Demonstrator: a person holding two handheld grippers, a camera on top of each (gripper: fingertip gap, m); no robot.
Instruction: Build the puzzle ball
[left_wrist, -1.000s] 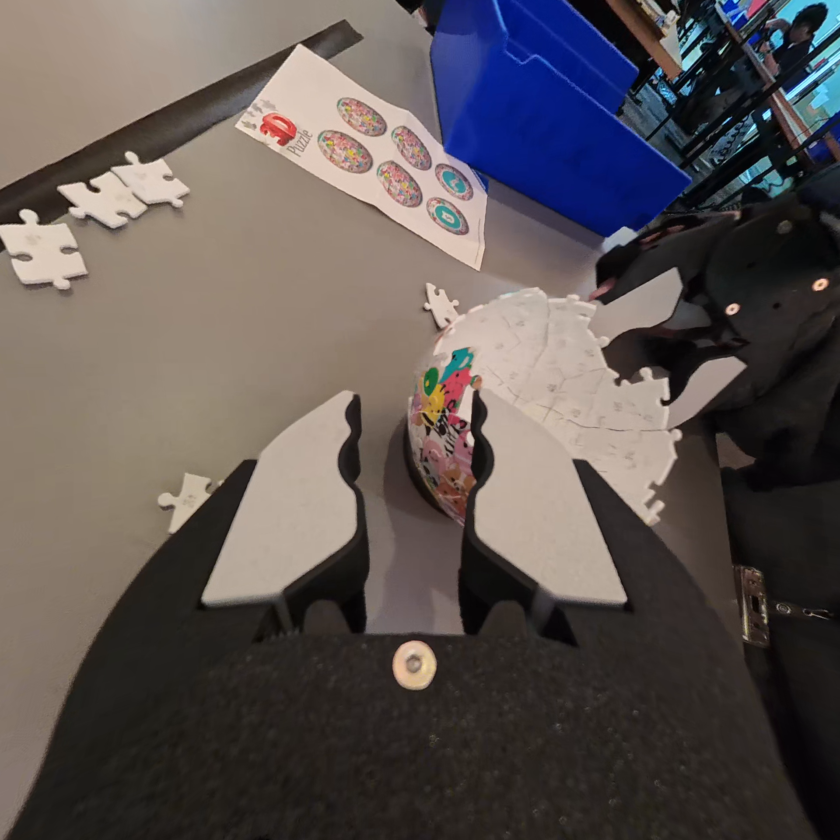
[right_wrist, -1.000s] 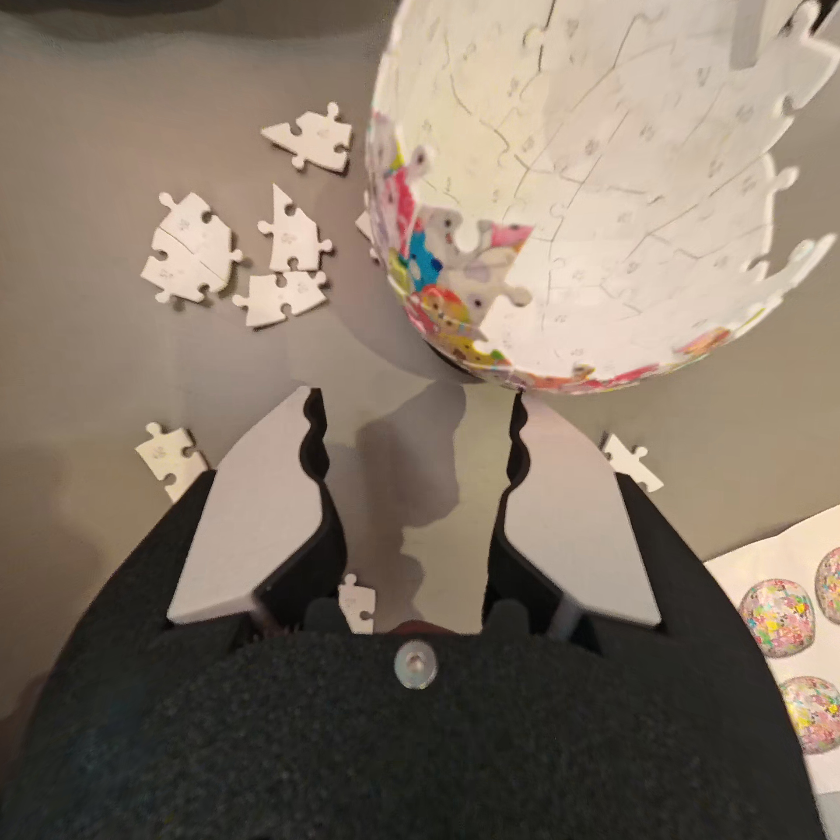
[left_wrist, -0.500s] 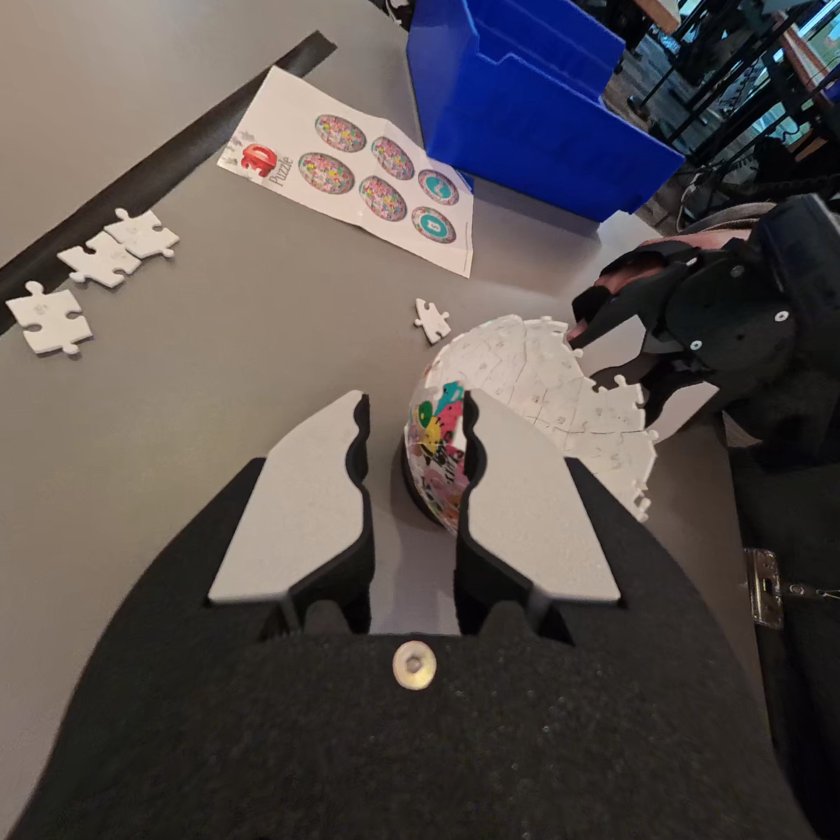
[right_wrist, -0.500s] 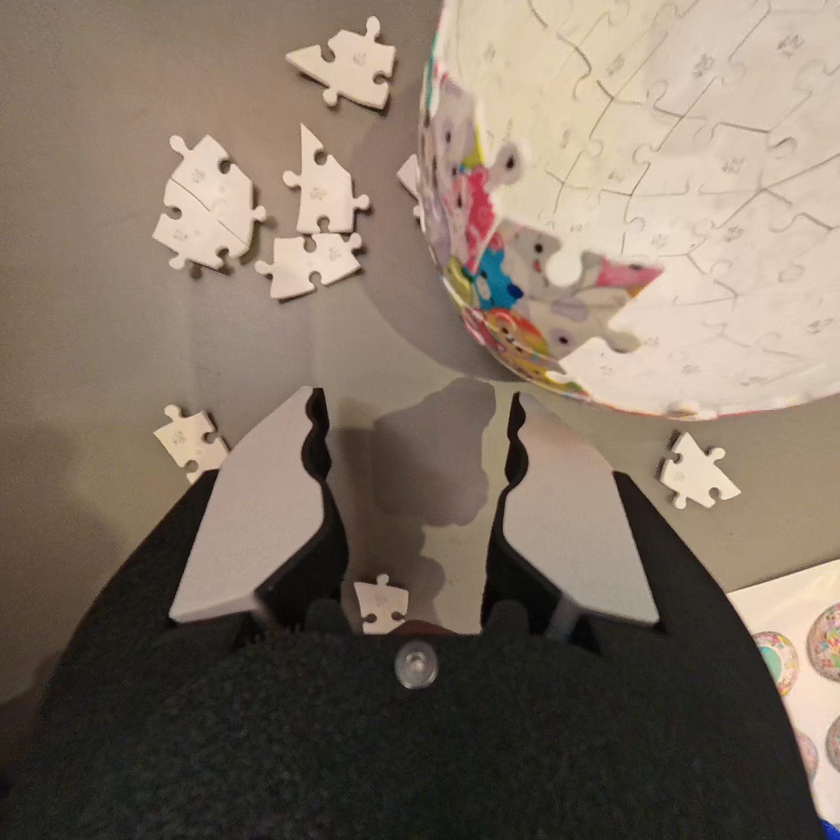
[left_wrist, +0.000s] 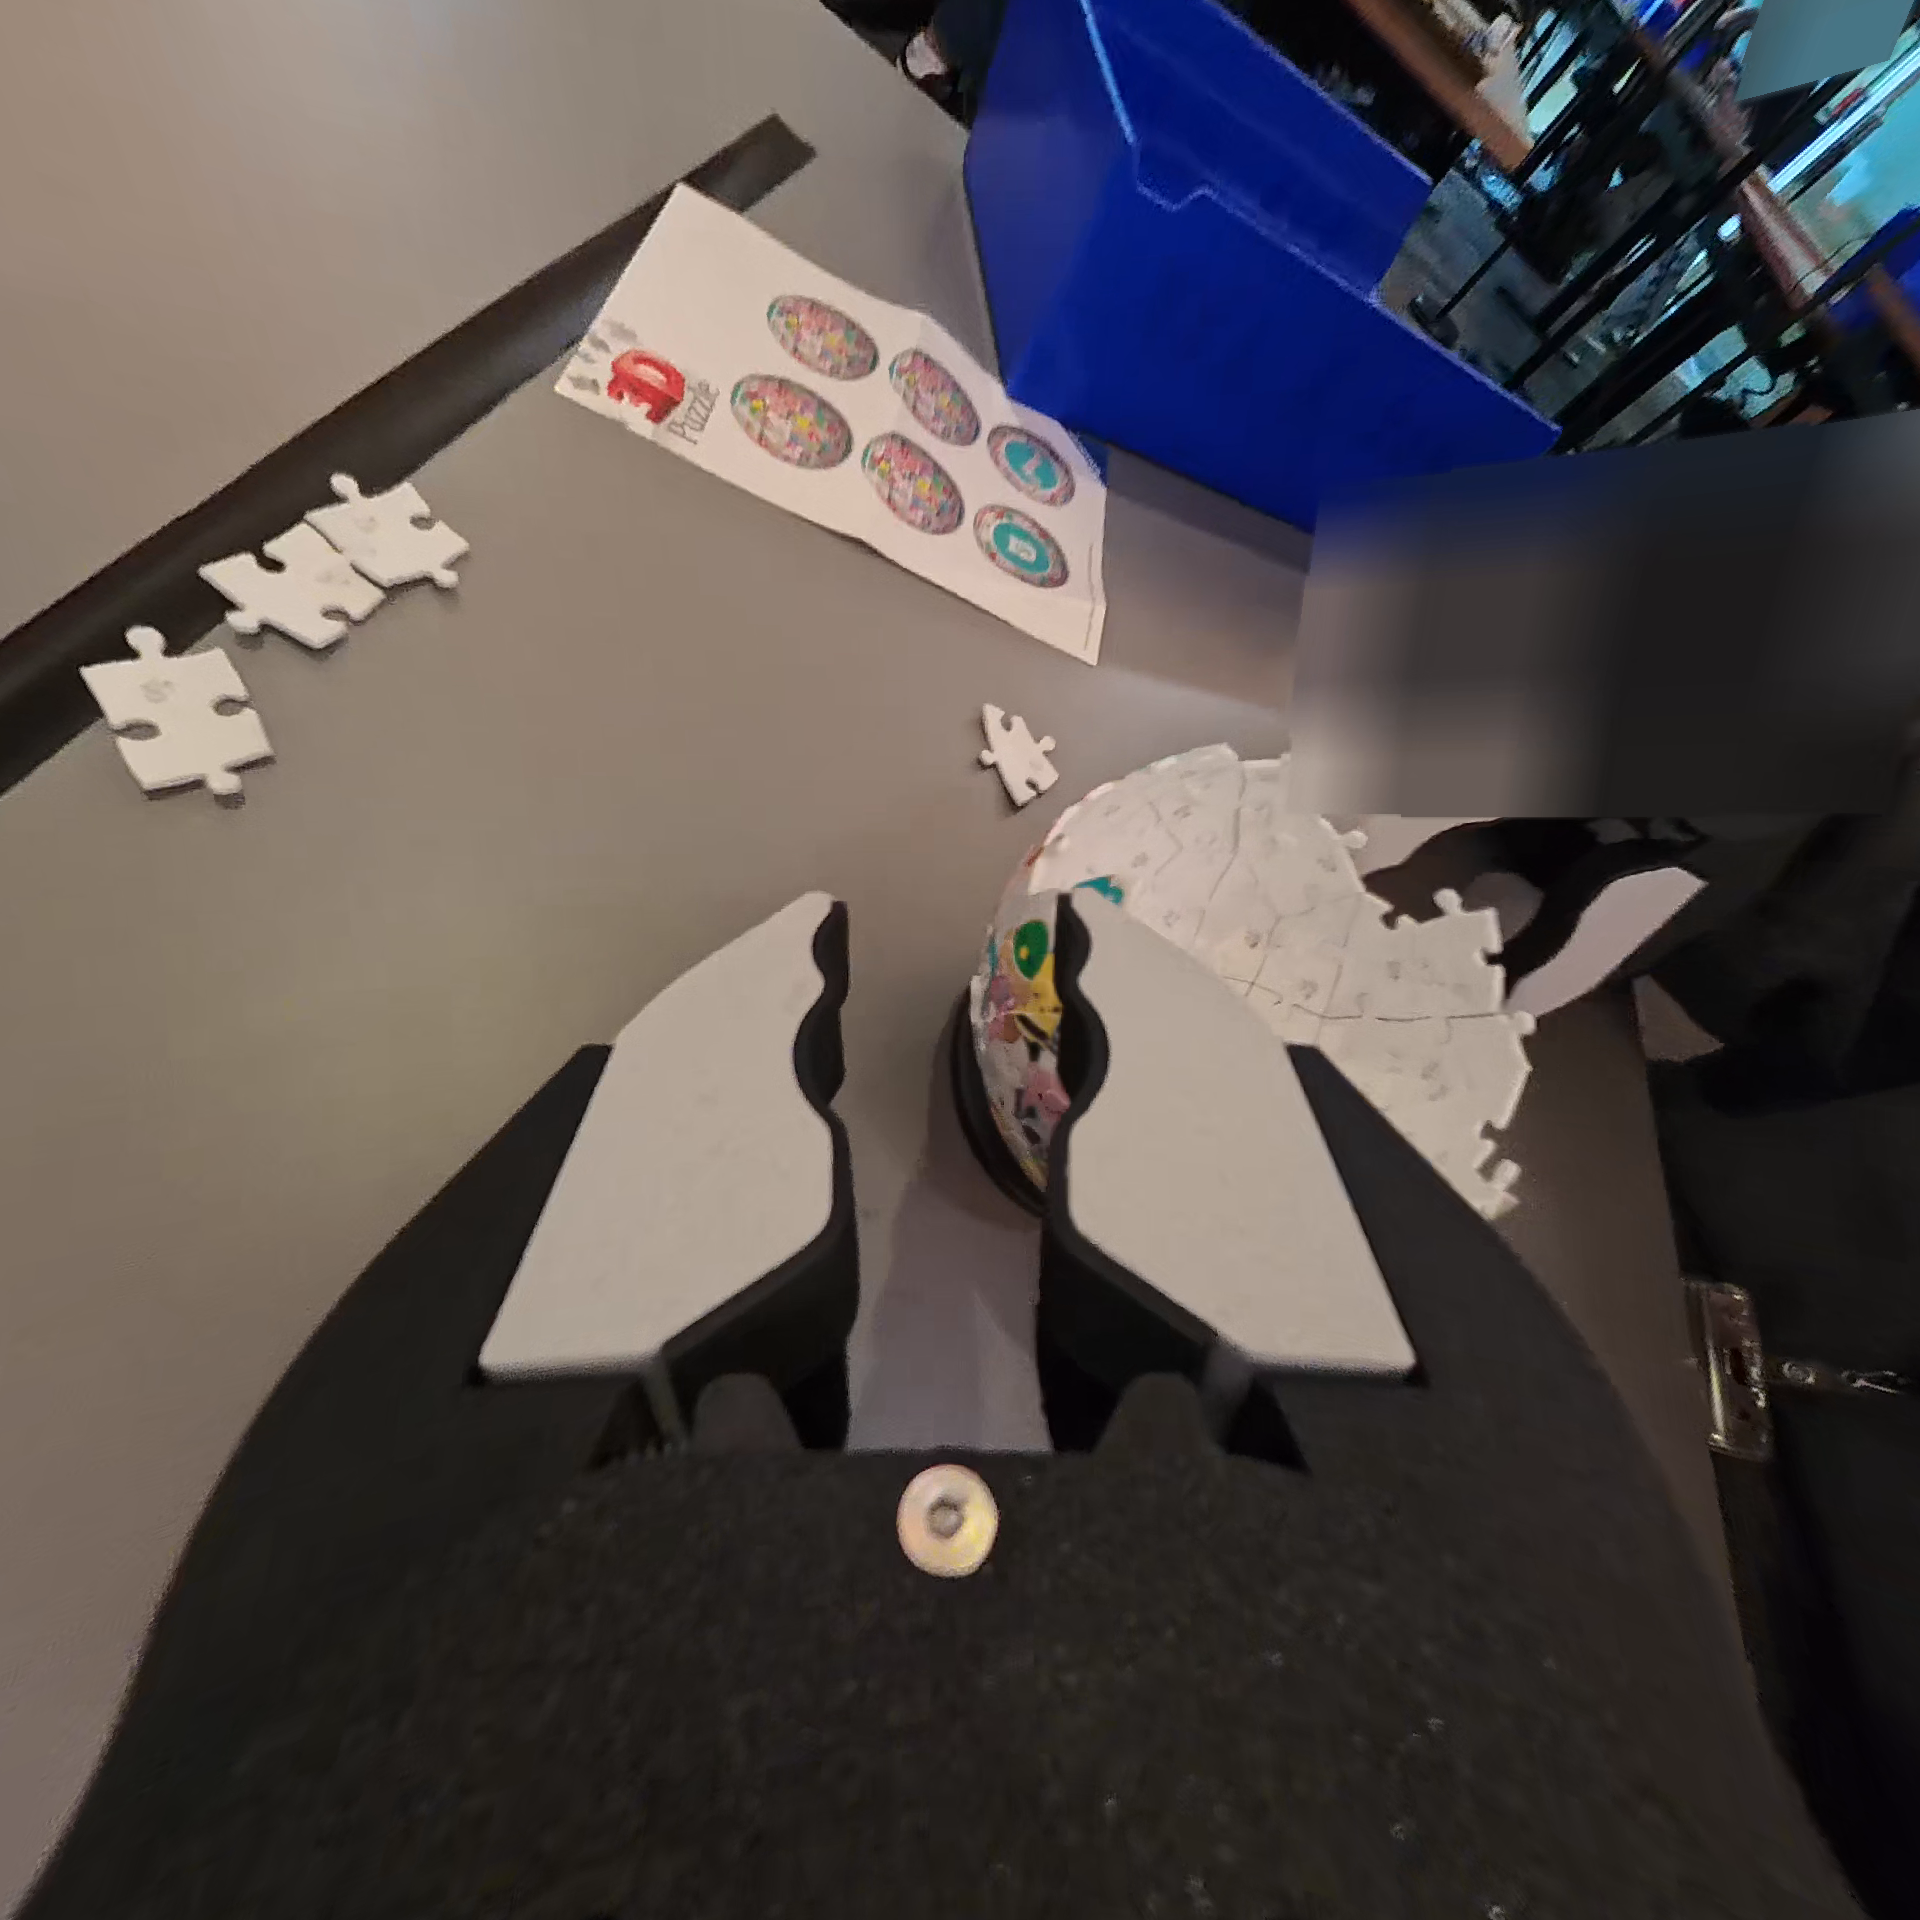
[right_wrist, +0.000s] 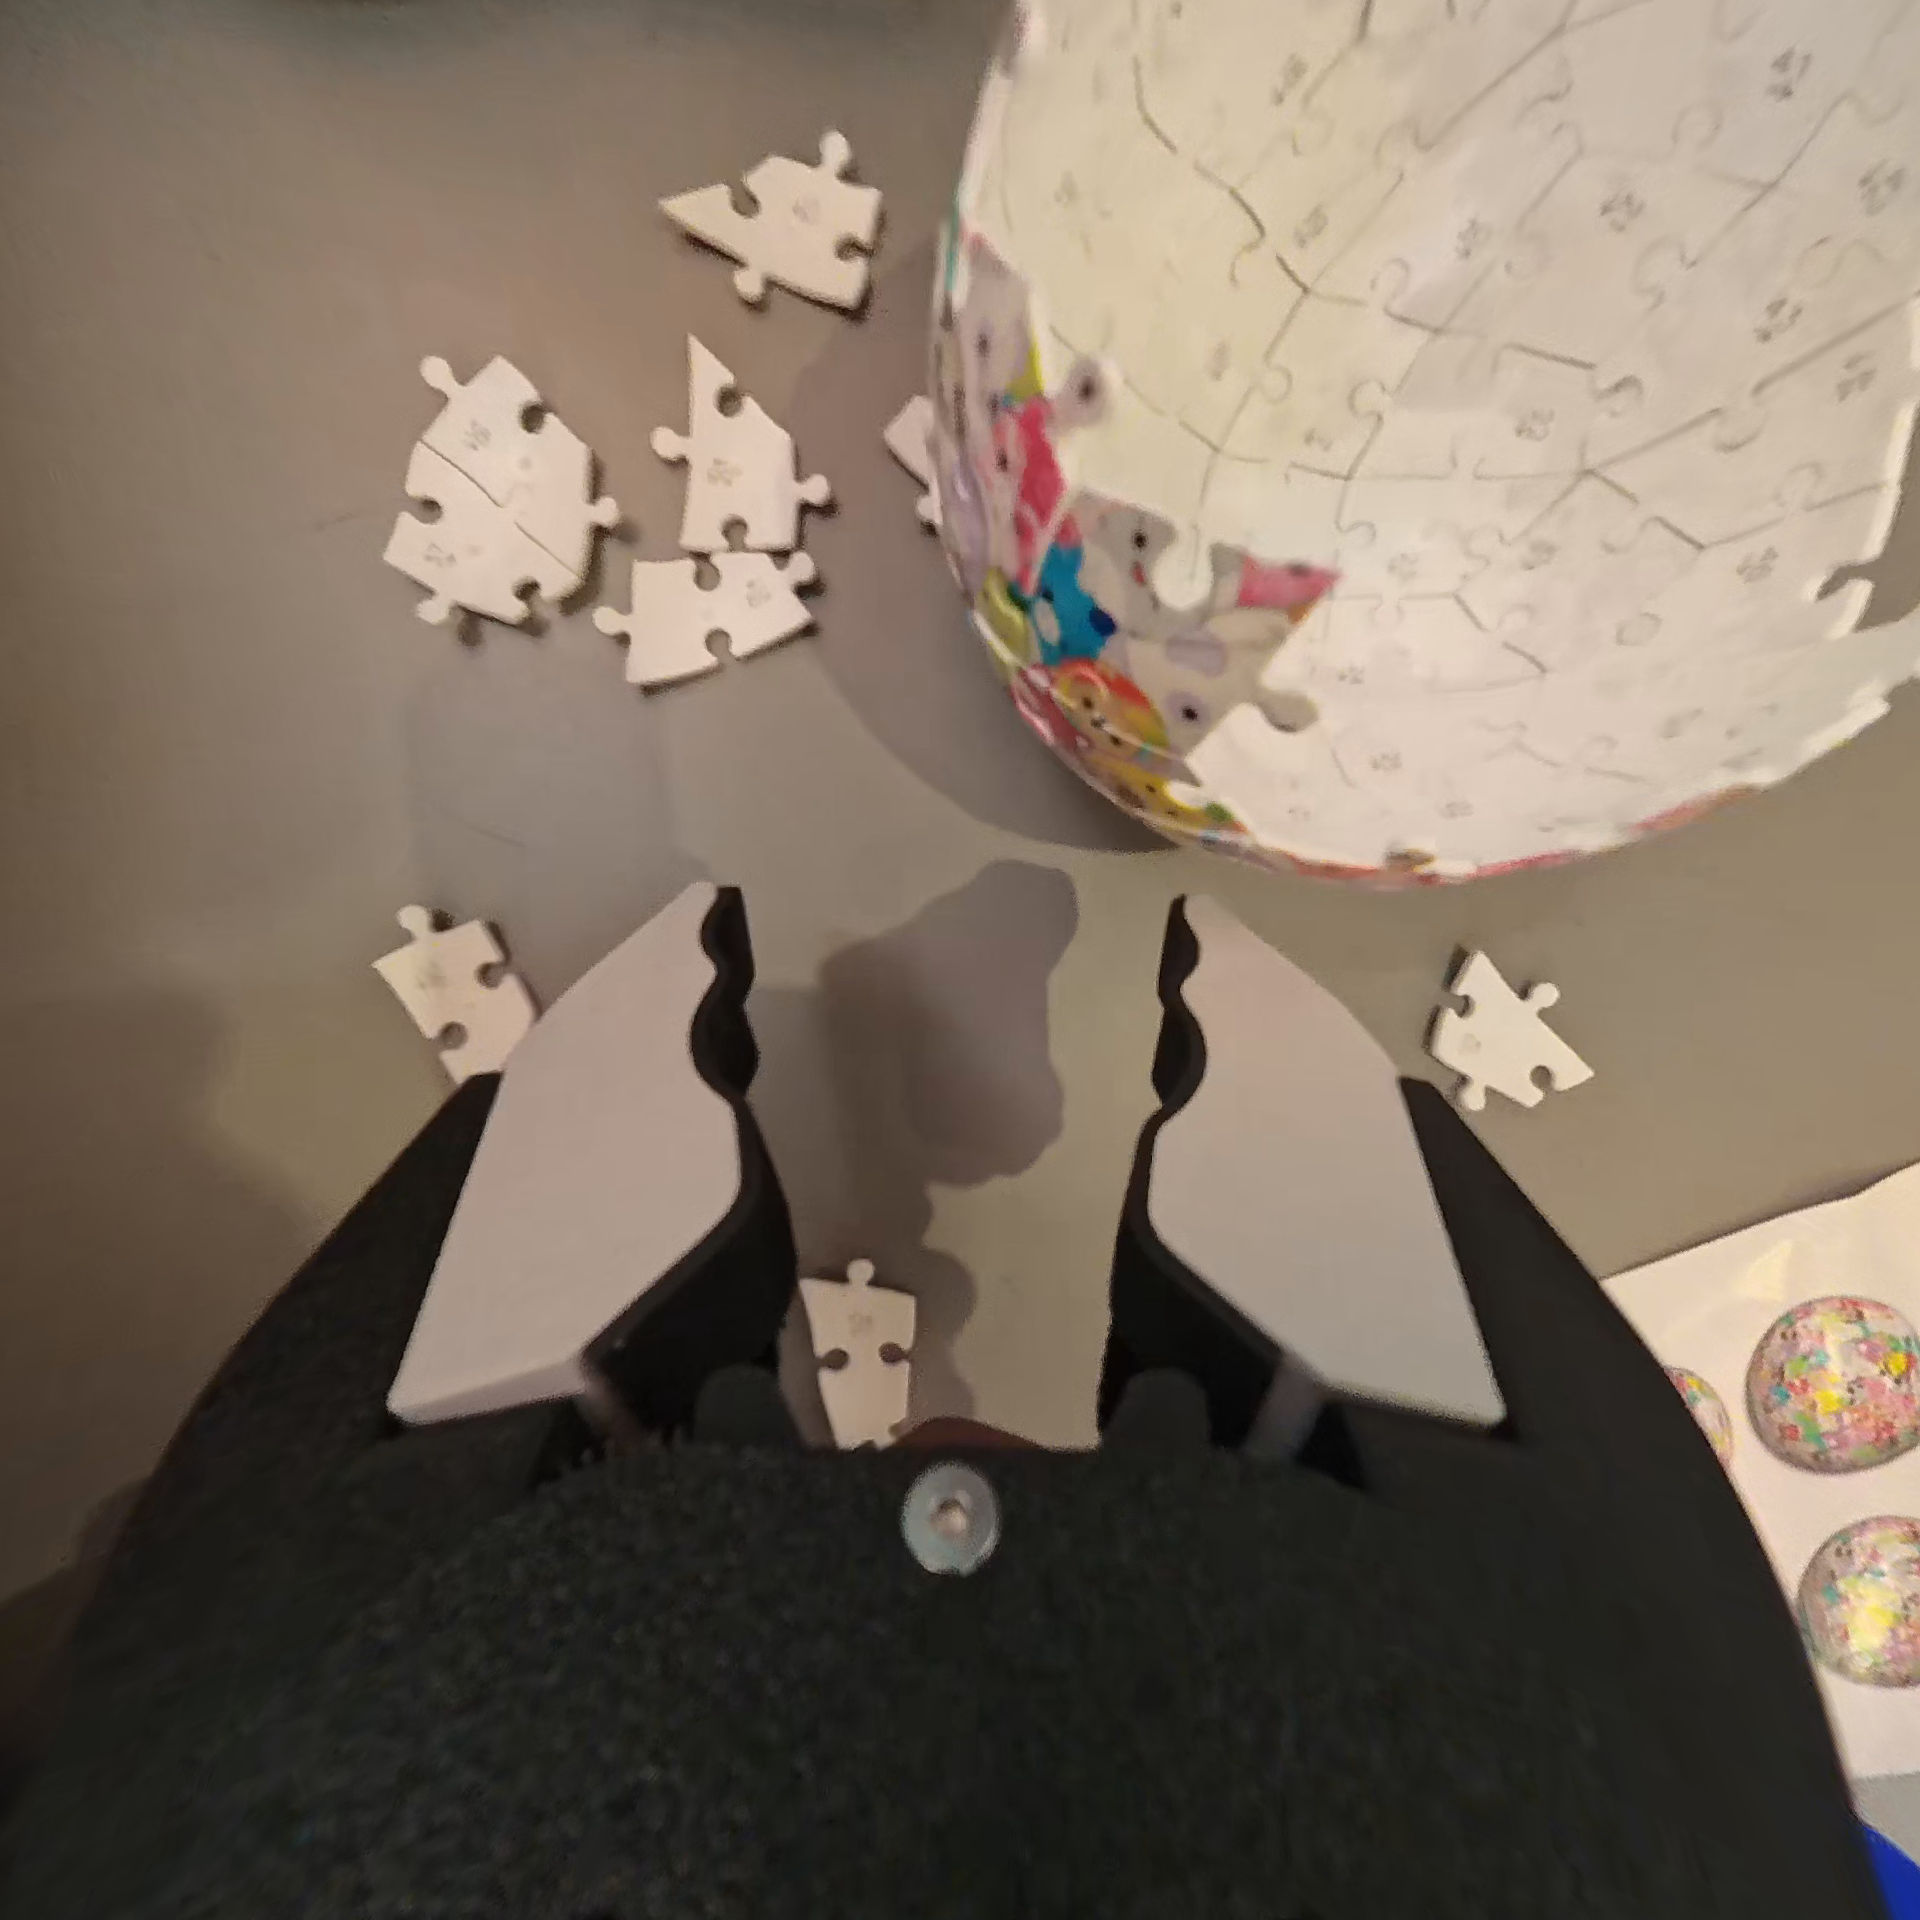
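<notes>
Tongs in my left hand (left_wrist: 951, 925) are gaping empty beside the half-built puzzle ball (left_wrist: 1278, 935) on the table (left_wrist: 520, 935); my right pair (right_wrist: 951, 909) is hovering, spread, over loose pieces (right_wrist: 727, 457).

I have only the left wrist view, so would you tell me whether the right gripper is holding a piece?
Observer: No. The right gripper is open and empty, over bare table.
Operator: Thank you. Are any loose pieces near it?
Observer: Yes. Several pieces lie white side up to the left of the ball.
Operator: Is anything closer to the fingers?
Observer: One piece lies on the table, seen between the finger bases.
</notes>
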